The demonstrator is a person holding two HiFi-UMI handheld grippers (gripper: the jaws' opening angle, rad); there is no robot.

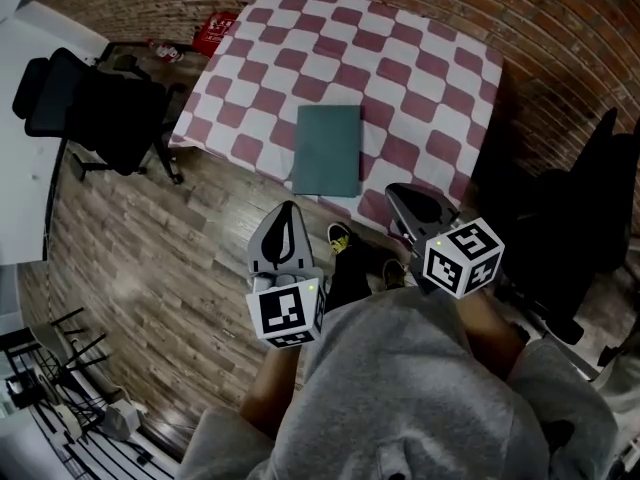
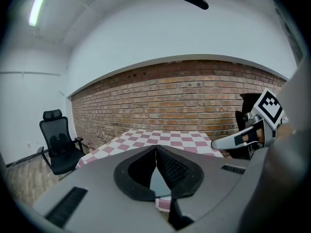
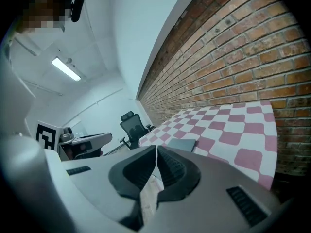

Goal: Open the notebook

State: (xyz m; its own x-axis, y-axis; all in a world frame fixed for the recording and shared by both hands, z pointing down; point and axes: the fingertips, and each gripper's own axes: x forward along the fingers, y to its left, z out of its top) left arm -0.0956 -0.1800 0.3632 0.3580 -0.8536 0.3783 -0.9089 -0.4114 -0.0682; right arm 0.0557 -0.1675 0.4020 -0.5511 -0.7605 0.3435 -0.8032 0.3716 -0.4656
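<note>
You're in a room with a brick wall [image 1: 560, 48] and a wood floor [image 1: 190, 238], facing a table [image 1: 420, 78] under a red-and-white checked cloth. Your left gripper [image 1: 288, 210] and right gripper [image 1: 415, 198] hover by the table's near edge, each with its jaws pressed together on nothing. The teal notebook [image 1: 328, 150] lies closed and flat at that near edge. A black office chair [image 1: 95, 108] stands left of the table.
</note>
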